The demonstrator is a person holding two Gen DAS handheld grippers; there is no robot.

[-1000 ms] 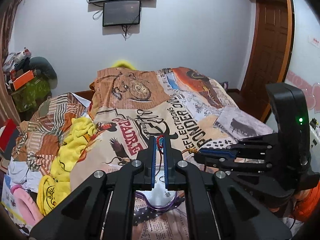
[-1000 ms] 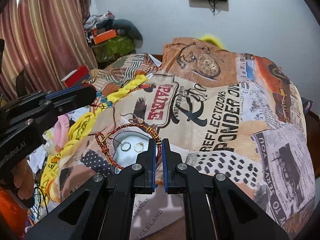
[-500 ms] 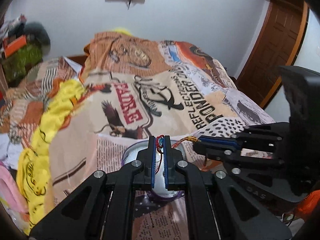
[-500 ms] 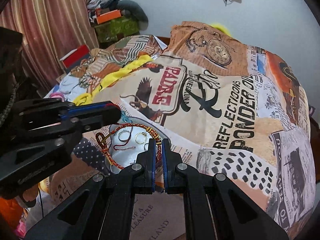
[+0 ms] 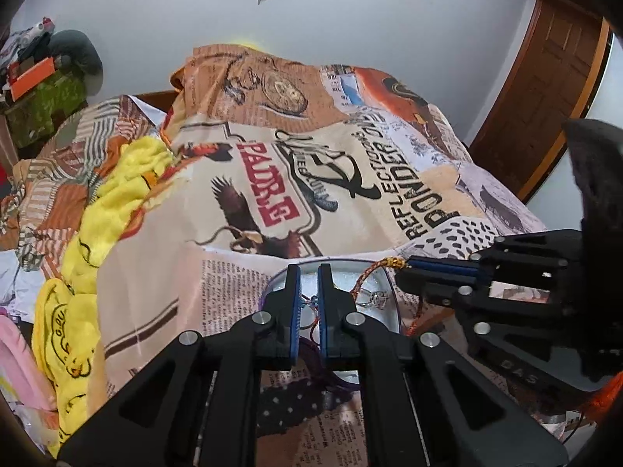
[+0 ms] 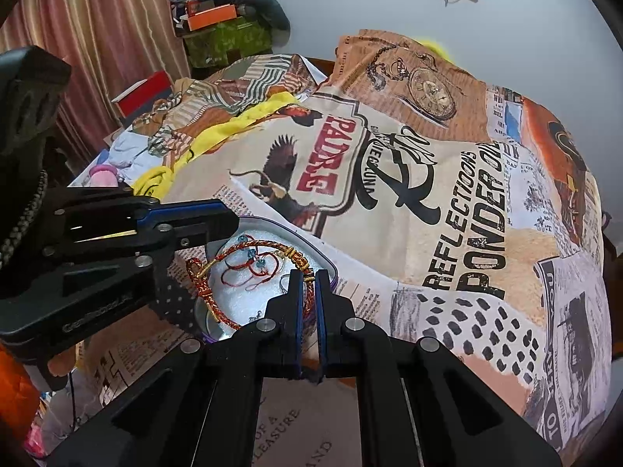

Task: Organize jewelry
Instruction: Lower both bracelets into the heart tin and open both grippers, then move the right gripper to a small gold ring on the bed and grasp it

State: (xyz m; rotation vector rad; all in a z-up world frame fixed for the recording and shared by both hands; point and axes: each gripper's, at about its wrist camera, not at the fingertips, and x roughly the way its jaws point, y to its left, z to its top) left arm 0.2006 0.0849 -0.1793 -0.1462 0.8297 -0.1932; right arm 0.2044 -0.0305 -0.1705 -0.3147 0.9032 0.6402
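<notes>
A round clear box with a white foam pad [image 6: 241,292] sits on the printed bedspread; it also shows in the left wrist view [image 5: 350,276]. A thin red thread bracelet with blue beads [image 6: 253,262] lies on the foam. My left gripper [image 5: 308,272] hovers over the box, jaws slightly parted; the thread [image 5: 307,307] hangs slack between them. My right gripper [image 6: 307,278] is shut on a red-and-gold braided bracelet [image 6: 206,292] that loops over the box. A silver ring [image 5: 375,297] lies on the foam.
The printed bedspread [image 6: 447,194] covers the bed. A yellow cloth [image 5: 105,214] and heaped clothes lie to the left. A brown door [image 5: 545,85] stands at the right. Boxes and bags [image 6: 222,27] pile up by the curtain.
My left gripper has dropped low over the box and parted its jaws, and the red thread bracelet now lies on the foam. My right gripper keeps hold of the braided bracelet.
</notes>
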